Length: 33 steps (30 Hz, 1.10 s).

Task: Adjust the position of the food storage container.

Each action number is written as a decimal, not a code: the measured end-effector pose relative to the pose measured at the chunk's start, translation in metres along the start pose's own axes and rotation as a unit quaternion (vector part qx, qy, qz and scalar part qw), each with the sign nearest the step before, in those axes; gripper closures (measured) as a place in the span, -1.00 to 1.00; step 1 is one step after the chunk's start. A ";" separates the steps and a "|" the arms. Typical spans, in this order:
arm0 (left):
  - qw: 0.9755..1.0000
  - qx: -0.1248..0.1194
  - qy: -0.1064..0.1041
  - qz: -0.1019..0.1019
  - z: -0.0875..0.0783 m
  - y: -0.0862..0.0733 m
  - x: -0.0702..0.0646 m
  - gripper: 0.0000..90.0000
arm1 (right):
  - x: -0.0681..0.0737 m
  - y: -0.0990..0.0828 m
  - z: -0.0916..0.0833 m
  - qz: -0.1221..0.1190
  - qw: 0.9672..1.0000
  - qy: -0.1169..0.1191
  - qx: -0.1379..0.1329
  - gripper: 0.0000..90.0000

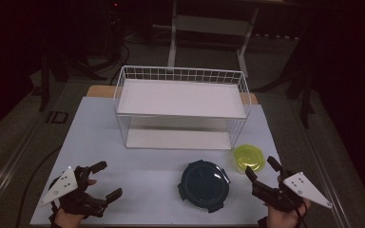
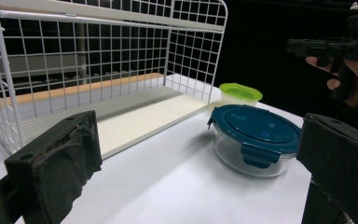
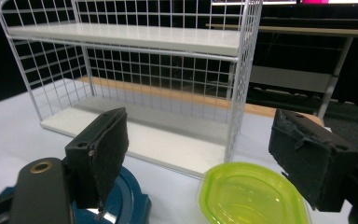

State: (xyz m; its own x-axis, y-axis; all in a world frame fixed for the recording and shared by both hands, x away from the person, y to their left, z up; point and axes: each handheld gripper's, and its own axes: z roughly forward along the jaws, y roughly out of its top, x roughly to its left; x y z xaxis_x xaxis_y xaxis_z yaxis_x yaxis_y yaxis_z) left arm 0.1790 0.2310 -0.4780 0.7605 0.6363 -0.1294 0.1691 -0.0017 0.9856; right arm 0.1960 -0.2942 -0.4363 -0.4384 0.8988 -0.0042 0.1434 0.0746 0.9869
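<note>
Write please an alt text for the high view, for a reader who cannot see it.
Two hand-held claws, left claw and right claw, both open, hover over a white table near a round blue-lidded glass container and a small green-lidded container. Behind them stands an empty white two-tier wire rack.

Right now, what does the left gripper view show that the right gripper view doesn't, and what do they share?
Left gripper view alone: the whole blue-lidded glass container with its side clips, the right claw held up in a hand at the far side, and the left claw with jaws open and nothing between them.

Right gripper view alone: a grey desk frame behind the table, and the right claw's jaws open around the green lid without touching it.

Both: the white wire shelf rack, the green-lidded container and the white table.
</note>
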 end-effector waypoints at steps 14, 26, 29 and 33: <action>1.000 -0.002 -0.005 -0.001 0.002 0.001 0.000 -1.00 | 0.000 0.023 0.004 -0.004 1.000 0.021 0.002 -0.71; 1.000 0.000 -0.007 -0.002 0.003 0.000 0.000 -1.00 | 0.005 0.010 0.021 0.013 0.994 0.055 0.089 -0.70; 1.000 0.000 -0.007 -0.001 0.003 0.000 0.000 -1.00 | 0.006 0.006 0.021 0.013 0.993 0.058 0.100 -0.59; 1.000 0.000 -0.008 -0.002 0.003 0.000 0.000 -1.00 | 0.005 -0.005 0.021 0.022 0.990 0.065 0.119 -0.35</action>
State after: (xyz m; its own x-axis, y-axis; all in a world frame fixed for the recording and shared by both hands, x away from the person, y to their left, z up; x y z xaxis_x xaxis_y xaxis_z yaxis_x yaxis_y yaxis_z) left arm 0.1811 0.2286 -0.4786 0.7696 0.6240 -0.1351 0.1724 0.0007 0.9850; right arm 0.2114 -0.2815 -0.4446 -0.5354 0.8414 0.0735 0.3636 0.1512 0.9192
